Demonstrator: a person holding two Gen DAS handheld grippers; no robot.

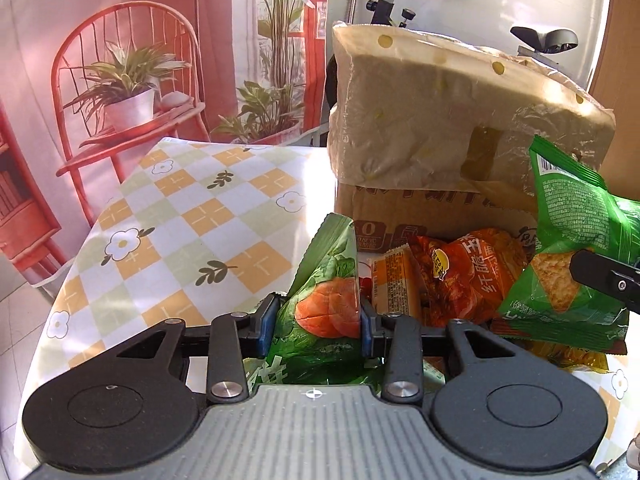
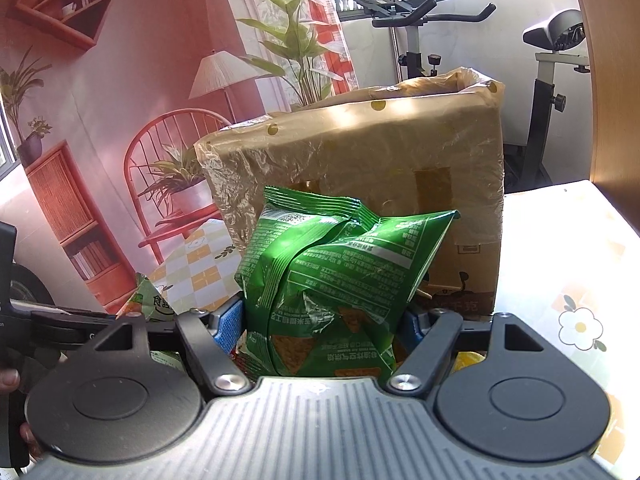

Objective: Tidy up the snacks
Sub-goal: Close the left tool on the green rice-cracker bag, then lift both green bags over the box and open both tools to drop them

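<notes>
Gripping a snack bag each, both hands face the lined cardboard box that stands ahead of them on the tabletop. The left gripper has its jaws clenched on a green bag printed with vegetables: the blue pads press its two sides, the bag's long axis runs up and away from the jaws, and its crimped top edge leans toward the box. The right gripper has its jaws grasping a green chip bag, which bulges out above and in front of them, its long axis also pointing away from the jaws toward the box.

From the left jaws the box lies ahead and to the right, with a heap of loose snacks between: an orange packet and a red-orange bag sit just beyond the right-hand jaw. From the right jaws the box lies straight ahead, directly behind the chip bag, and its open top is above the level of the jaws in both views.

My reading is that the right hand is the nearer and better lined up, since its bag already stands close to the front wall of the box. Either bag would have to be lifted above the rim and carried forward before release; the plastic liner folded over the rim could catch a crimped edge. The left hand would also need to swing rightward across the heap.
</notes>
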